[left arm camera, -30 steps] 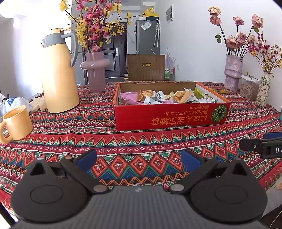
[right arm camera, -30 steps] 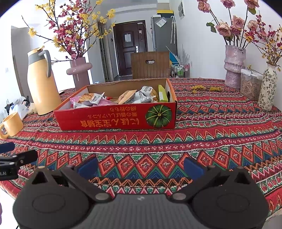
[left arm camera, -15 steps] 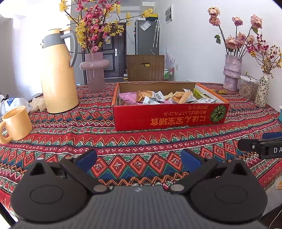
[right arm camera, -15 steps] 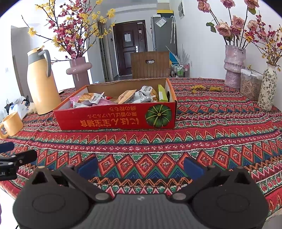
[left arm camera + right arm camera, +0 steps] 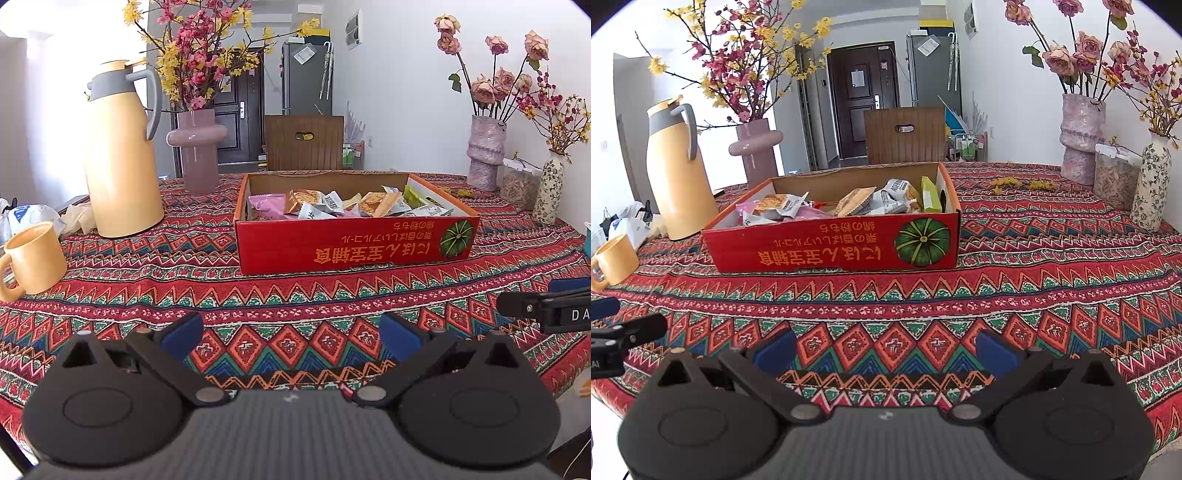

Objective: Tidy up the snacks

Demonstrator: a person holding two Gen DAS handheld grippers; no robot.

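Note:
A low red cardboard box [image 5: 354, 245] [image 5: 827, 251] with a green pumpkin print sits mid-table, holding several wrapped snack packets [image 5: 332, 203] [image 5: 857, 201]: pink, orange, white and green. My left gripper [image 5: 290, 334] hovers open over the patterned tablecloth near the front edge, well short of the box, nothing between its blue pads. My right gripper [image 5: 884, 349] is likewise open and empty, to the right of the left one. Each gripper's finger pokes into the other's view at the side.
A tall yellow thermos jug [image 5: 122, 155] and a yellow mug [image 5: 33, 256] stand left of the box. A pink vase [image 5: 195, 147] sits behind. At the right stand a textured vase [image 5: 1080, 138], a clear jar [image 5: 1113, 177] and a floral vase [image 5: 1150, 181]. A wooden chair [image 5: 905, 134] is behind the table.
Both views have barely shifted; the box sits slightly further left in the left wrist view. Both grippers stay open and empty.

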